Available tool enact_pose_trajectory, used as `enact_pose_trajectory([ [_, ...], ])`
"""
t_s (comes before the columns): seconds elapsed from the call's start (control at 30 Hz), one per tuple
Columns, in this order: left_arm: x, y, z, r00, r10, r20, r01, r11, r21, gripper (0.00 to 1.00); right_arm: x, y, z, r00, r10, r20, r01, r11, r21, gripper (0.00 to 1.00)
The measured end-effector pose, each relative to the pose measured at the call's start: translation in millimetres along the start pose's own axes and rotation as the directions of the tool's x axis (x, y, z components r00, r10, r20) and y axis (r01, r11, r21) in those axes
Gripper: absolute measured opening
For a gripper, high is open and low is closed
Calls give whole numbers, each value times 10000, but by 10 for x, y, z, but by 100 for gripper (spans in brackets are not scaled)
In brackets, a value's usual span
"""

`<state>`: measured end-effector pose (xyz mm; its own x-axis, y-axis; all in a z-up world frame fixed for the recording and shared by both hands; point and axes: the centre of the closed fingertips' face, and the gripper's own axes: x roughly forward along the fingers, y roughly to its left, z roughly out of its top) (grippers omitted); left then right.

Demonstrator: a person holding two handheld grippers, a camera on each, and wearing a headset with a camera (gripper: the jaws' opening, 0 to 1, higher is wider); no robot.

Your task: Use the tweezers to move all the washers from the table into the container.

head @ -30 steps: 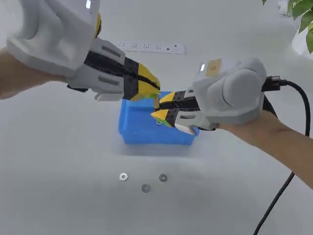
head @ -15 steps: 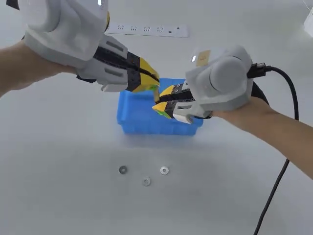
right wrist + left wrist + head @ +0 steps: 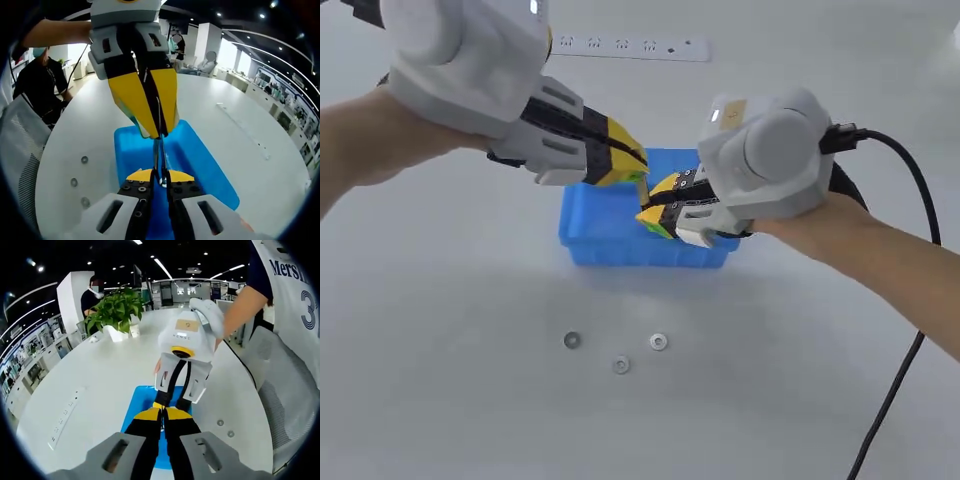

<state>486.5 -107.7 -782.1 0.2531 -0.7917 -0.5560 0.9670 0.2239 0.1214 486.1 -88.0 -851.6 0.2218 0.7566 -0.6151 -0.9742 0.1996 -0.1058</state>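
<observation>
My left hand-held gripper (image 3: 632, 166) and right hand-held gripper (image 3: 653, 217) meet tip to tip over the blue container (image 3: 610, 248), both clamped on the thin tweezers (image 3: 160, 152). Three washers (image 3: 572, 341) lie on the bench (image 3: 460, 400) near the container, apart from both.

Count taken on the worktop (image 3: 430, 400).
Container (image 3: 610, 245): one, blue, mid-worktop.
Washers (image 3: 621, 365): three, loose, between the container and the near edge.
Tweezers (image 3: 160, 150): one pair.
Grippers: two, a left gripper (image 3: 638, 172) and a right gripper (image 3: 648, 216).
Power strip (image 3: 630, 45): one, by the far edge.
Cable (image 3: 918, 190): one, black, towards the right edge.
Potted plant (image 3: 116, 310): one, seen in the left gripper view.
Whether any washer lies inside the container cannot be told.
</observation>
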Motion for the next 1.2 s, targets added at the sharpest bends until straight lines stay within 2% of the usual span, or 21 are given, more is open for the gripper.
enact_pose_trajectory([
  [0.33, 21, -24, -12, 9999, -26, -115, 26, 10000, -5, 6, -8, 1, -20, 9999, -112, -127, 111, 9999, -76, 11],
  [0.7, -73, -65, 149, 10000, 96, 1, -96, 9993, 372, 6, -152, 6, 117, 9988, -373, 310, 378, 9992, -158, 11],
  [0.77, -93, -98, 173, 10000, 82, -12, -81, 9988, 473, 6, -187, 10, 147, 9983, -445, 383, 455, 9986, -267, 11],
  [1.0, -219, -224, 360, 9999, 93, 146, -105, 9966, 819, 5, -358, 83, 279, 9956, -637, 687, 682, 9956, -648, 11],
  [1.2, -336, -388, 479, 9999, 37, 154, -55, 9925, 1219, 5, -508, 220, 381, 9936, -651, 919, 728, 9938, -841, 11],
])
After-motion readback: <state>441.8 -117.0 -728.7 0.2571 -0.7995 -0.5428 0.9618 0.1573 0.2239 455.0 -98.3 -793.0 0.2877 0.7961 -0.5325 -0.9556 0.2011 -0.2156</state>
